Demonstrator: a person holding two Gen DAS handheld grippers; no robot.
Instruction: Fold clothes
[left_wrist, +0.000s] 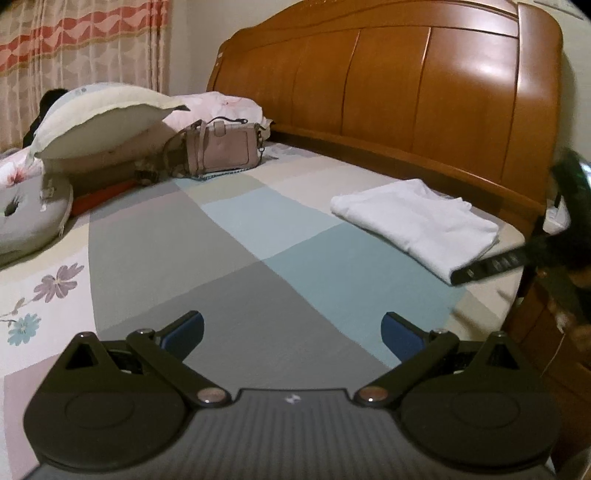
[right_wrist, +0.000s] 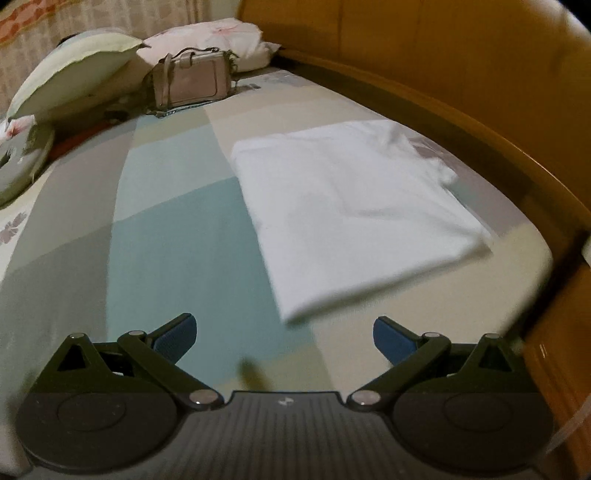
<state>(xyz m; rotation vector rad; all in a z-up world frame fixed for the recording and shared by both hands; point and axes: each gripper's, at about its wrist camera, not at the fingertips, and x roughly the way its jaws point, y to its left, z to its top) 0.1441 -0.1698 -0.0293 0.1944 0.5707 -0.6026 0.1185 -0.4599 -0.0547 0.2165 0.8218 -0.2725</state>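
Right of centre in the right wrist view, a white garment (right_wrist: 354, 210) lies on the bed (right_wrist: 177, 236) as a flat, squared packet, its near corner just ahead of the right claw (right_wrist: 284, 341); in the left wrist view the same packet sits at middle right, close under the wooden headboard (left_wrist: 388, 81). Edges look layered and mostly even, though the far right corner bunches a little and motion blur hides finer detail. Right claw: jaws spread wide, nothing between the blue pads, held low over the checked bedspread and short of the cloth. Left claw (left_wrist: 291, 332): likewise wide apart and empty, over bare bedspread at lower centre, well apart from the garment. A dark blurred bar at the right edge of the left view is probably the other claw seen from outside; cannot be sure. Pillows (left_wrist: 103, 118) and a pale handbag (left_wrist: 221, 147) sit at upper left, away from the work. Judgement: the garment already lies folded, so the scene fits either a fold just completed and released or a folded piece about to be picked up for another fold or for moving aside. No other loose clothing shows in either view. Any further handling would call for catching all layers at one edge together, since a grip on the top layer alone would likely peel the packet open.
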